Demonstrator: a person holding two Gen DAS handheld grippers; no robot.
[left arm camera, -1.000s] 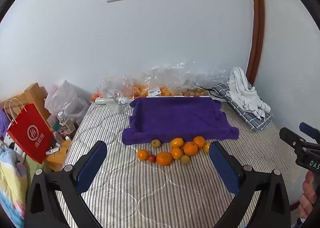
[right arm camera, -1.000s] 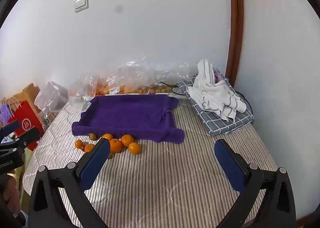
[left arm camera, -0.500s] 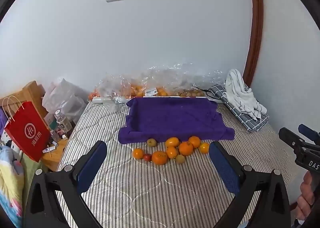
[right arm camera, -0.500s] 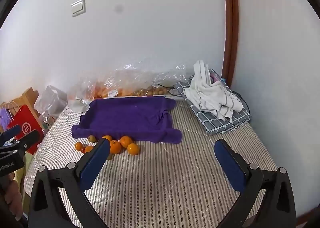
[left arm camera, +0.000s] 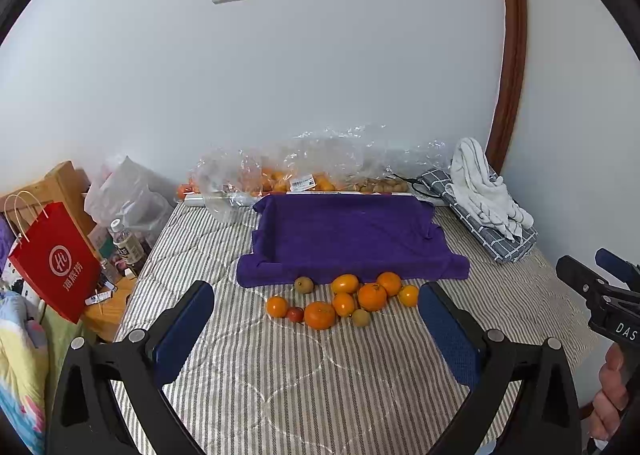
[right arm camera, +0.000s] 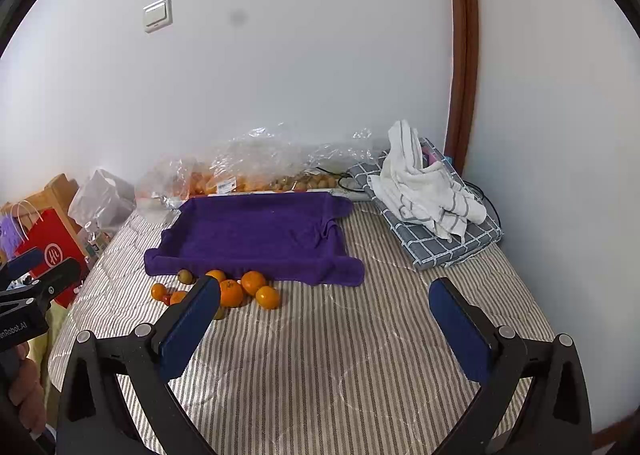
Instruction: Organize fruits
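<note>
Right gripper (left arm camera: 600,287) body: "DAS". Left gripper (right arm camera: 36,275) body: "nRobot.AI". Red bag (left arm camera: 56,261): Chinese logo, illegible.

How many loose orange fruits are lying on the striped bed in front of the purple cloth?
6, clustered before the purple cloth: far left, front middle, small centre, back centre, big right-centre, back right. A seventh, yellower one sits far right; none look hidden.

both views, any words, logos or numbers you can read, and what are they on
"DAS": white letters on the right gripper body, cut off at the frame edge.
"nRobot.AI": on the left gripper body, start cut off.
Red paper bag: round white logo over three Chinese characters, too small to read surely.
White label on a plastic bag: print unreadable.
Bottle label: blurred.
</note>
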